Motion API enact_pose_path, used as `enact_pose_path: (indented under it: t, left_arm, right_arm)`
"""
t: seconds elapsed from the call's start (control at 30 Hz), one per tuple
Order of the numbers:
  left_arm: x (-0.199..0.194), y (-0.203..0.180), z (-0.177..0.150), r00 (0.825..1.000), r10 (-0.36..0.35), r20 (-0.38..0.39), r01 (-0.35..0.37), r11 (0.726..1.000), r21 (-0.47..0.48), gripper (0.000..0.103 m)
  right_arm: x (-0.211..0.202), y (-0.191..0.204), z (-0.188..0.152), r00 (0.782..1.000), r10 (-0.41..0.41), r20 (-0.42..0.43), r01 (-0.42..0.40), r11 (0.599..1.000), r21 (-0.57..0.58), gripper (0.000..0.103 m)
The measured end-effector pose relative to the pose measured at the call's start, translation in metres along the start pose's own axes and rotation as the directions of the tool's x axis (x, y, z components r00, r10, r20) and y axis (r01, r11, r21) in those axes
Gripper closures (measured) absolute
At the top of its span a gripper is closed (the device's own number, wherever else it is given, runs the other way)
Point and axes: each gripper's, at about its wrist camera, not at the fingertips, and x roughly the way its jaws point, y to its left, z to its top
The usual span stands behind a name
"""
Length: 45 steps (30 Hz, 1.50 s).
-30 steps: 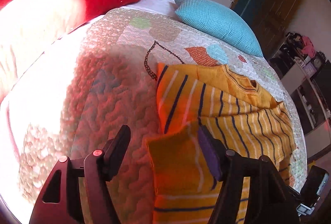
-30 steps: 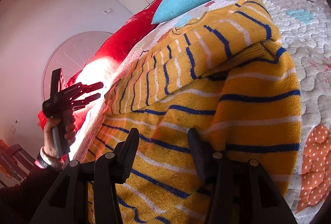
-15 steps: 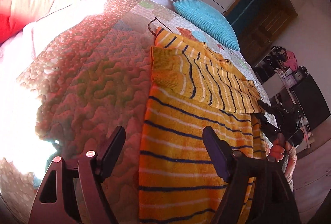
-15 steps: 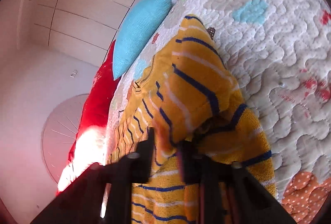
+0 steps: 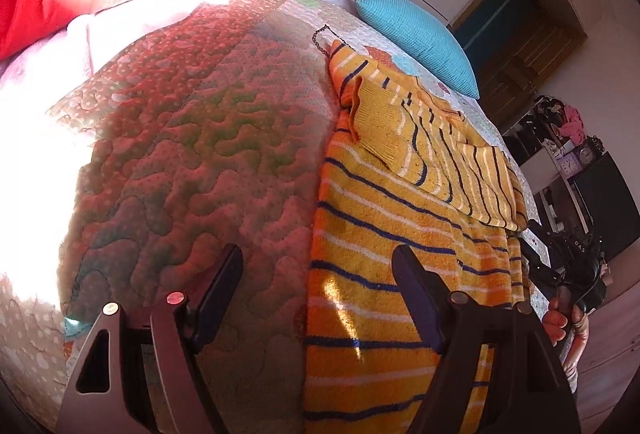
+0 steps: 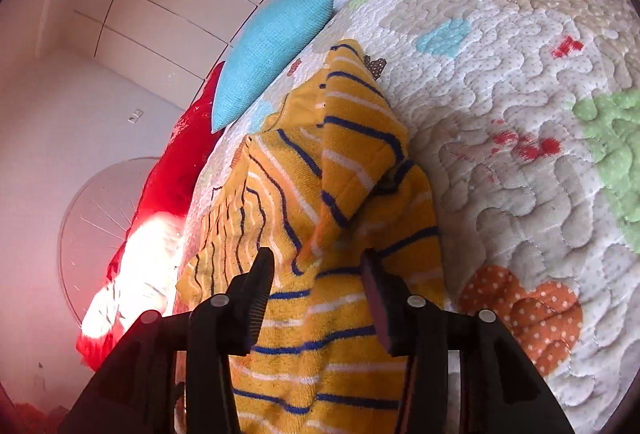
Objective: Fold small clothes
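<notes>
Your sweater [image 5: 384, 254] lies flat on the quilt [image 5: 192, 161], sleeve [image 5: 436, 153] folded across its upper body, two pillows [image 5: 416, 33] beyond it at the bed's head, shelves [image 5: 560, 161] right of the bed.

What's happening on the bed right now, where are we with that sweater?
A person with two handheld grippers is folding a yellow striped sweater on the quilted bed. Both sleeves already lie folded across the body. The right gripper has just been opening, letting go of the sleeve it folded in; nothing is pinched. The left gripper hovers open over the sweater's near edge, holding nothing.
</notes>
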Motion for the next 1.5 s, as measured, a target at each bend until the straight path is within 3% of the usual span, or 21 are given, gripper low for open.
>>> enact_pose_path:
  t: [0.23, 0.33, 0.47, 0.6, 0.77, 0.93, 1.17, 1.2, 1.3, 1.4, 1.5]
  left_arm:
    - [-0.006, 0.000, -0.011, 1.000, -0.001, -0.018, 0.001, 0.999, 0.032, 0.027]
    - [-0.007, 0.001, -0.015, 0.999, -0.021, -0.032, 0.022, 0.999, 0.025, 0.027]
    - [-0.011, -0.006, -0.026, 0.995, -0.082, -0.055, 0.083, 0.996, 0.015, 0.027]
    - [-0.013, -0.021, -0.043, 0.988, -0.127, -0.085, 0.131, 0.991, 0.040, 0.027]
    - [-0.017, -0.034, -0.063, 0.977, -0.188, -0.103, 0.193, 0.980, 0.047, 0.027]
    - [-0.024, -0.030, -0.075, 0.966, -0.240, -0.096, 0.243, 0.970, 0.014, 0.027]
    - [-0.029, -0.037, -0.085, 0.966, -0.240, -0.095, 0.242, 0.970, 0.008, 0.027]
    - [-0.030, -0.037, -0.086, 0.967, -0.241, -0.088, 0.242, 0.970, -0.002, 0.032]
    - [-0.027, -0.034, -0.088, 0.952, -0.284, -0.114, 0.280, 0.959, -0.049, 0.070]
    - [-0.017, -0.034, -0.092, 0.953, -0.269, -0.138, 0.265, 0.963, -0.049, 0.072]
    - [-0.014, -0.037, -0.092, 0.954, -0.271, -0.131, 0.268, 0.962, -0.045, 0.064]
  right_arm:
    - [-0.054, 0.008, -0.043, 0.979, -0.205, 0.004, 0.199, 0.946, -0.255, 0.045]
    - [-0.063, -0.009, -0.062, 0.976, -0.210, -0.059, 0.188, 0.947, -0.259, 0.045]
    - [-0.073, -0.007, -0.087, 0.981, -0.188, -0.053, 0.163, 0.939, -0.301, 0.045]
    - [-0.066, 0.008, -0.110, 0.988, -0.086, -0.130, 0.041, 0.947, -0.319, 0.044]
    - [-0.061, 0.018, -0.139, 0.986, -0.040, -0.163, -0.018, 0.940, -0.340, 0.043]
    - [-0.070, 0.005, -0.150, 0.975, 0.093, -0.204, -0.138, 0.965, -0.223, 0.043]
    - [-0.068, -0.008, -0.163, 0.939, 0.250, -0.238, -0.271, 0.961, -0.061, 0.044]
    - [-0.067, -0.009, -0.164, 0.934, 0.264, -0.241, -0.283, 0.958, -0.048, 0.044]
    - [-0.063, -0.010, -0.164, 0.922, 0.293, -0.253, -0.308, 0.951, -0.021, 0.045]
    - [-0.058, -0.011, -0.165, 0.920, 0.294, -0.259, -0.310, 0.951, -0.020, 0.045]
    - [-0.060, -0.014, -0.167, 0.922, 0.302, -0.242, -0.316, 0.949, -0.019, 0.045]
